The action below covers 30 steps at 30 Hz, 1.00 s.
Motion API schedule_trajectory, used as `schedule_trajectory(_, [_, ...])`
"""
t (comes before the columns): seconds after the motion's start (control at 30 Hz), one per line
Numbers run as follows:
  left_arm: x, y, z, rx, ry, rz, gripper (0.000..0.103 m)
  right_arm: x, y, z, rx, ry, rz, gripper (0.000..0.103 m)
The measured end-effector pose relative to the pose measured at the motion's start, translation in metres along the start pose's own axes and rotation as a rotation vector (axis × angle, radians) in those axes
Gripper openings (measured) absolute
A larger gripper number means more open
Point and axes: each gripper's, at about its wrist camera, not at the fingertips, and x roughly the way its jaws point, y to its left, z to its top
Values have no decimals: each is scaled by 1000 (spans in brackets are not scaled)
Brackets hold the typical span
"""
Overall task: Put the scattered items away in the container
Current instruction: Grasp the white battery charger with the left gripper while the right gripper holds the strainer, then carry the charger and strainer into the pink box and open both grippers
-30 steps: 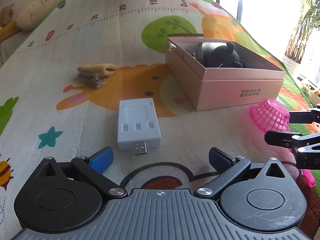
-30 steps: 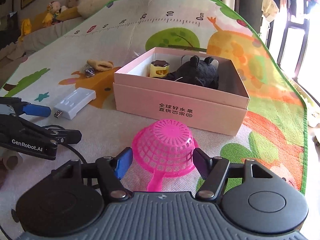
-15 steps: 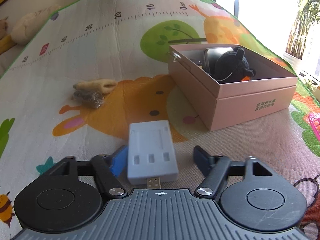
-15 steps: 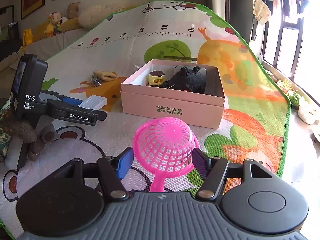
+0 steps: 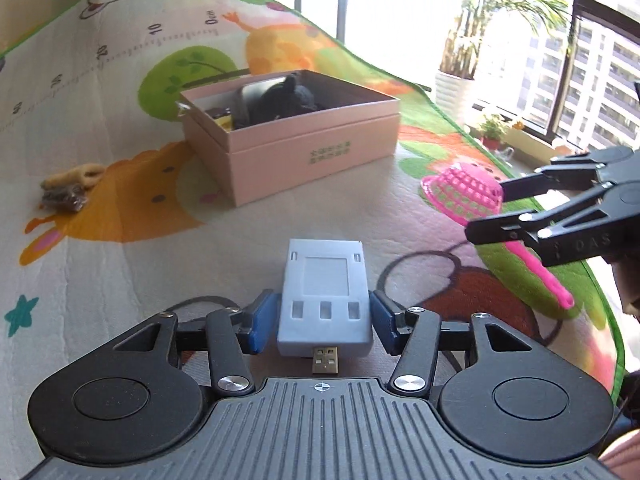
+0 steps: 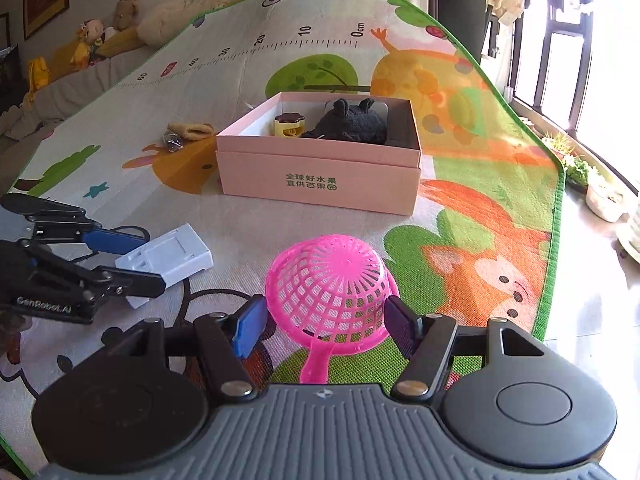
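Observation:
My left gripper (image 5: 322,320) has a white USB device (image 5: 325,288) between its blue pads, which touch both long sides; its plug points back at the camera and the jaws are opening slightly. From the right wrist, the left gripper (image 6: 148,260) holds the white device (image 6: 168,258) just over the mat. My right gripper (image 6: 324,328) is shut on an upside-down pink strainer (image 6: 328,280), its handle toward the camera; the left wrist view shows the right gripper (image 5: 486,210) and the strainer (image 5: 464,192) at right. The open pink box (image 6: 320,184) stands ahead on the mat.
A black plush (image 6: 352,124) and a small yellow item (image 6: 290,126) lie in the box. A tan piece (image 5: 76,174) and a dark packet (image 5: 64,198) lie on the play mat left of the box. Windows and potted plants are at right; stuffed toys are far left.
The left gripper moved up to the white device lying on the mat and closed on it, then swung right toward the window. The right gripper drew back from the box, still holding the strainer.

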Motion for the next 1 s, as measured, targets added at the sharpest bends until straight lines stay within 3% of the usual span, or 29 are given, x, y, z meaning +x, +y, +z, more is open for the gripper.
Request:
schedule_trajectory(0.03, [-1, -1, -3, 24, 3, 24, 91, 1, 0, -2, -2, 3, -4, 65])
schedule_trajectory(0.07, [-3, -1, -6, 45, 4, 57, 96, 2, 0, -4, -5, 4, -9, 66])
schedule_trajectory(0.17, [-5, 12, -13, 77, 25, 203, 97, 3, 1, -8, -10, 2, -24, 75])
schedule_trajectory(0.27, [-10, 35, -14, 16, 25, 328, 96, 6, 2, -9, -13, 1, -37, 79])
schedule_trajectory(0.33, [-19, 44, -14, -66, 5, 271, 96, 9, 3, -10, -19, 2, -45, 82])
schedule_trajectory(0.4, [-27, 47, -11, -158, -22, 138, 99, 10, 6, -11, -30, -2, -57, 86])
schedule_trajectory(0.47, [-26, 40, -7, -204, -43, 71, 101, 12, 8, -12, -46, -7, -73, 87])
schedule_trajectory(0.6, [-6, 20, 7, -236, -54, 94, 101, 12, 12, -15, -78, -14, -99, 91])
schedule_trajectory(0.77, [26, 15, 16, -289, 9, 175, 101, 3, 10, -19, -123, -45, -130, 98])
schedule_trajectory(1.0, [35, 14, 16, -292, -1, 177, 100, 11, 1, -14, -89, -35, -97, 98])
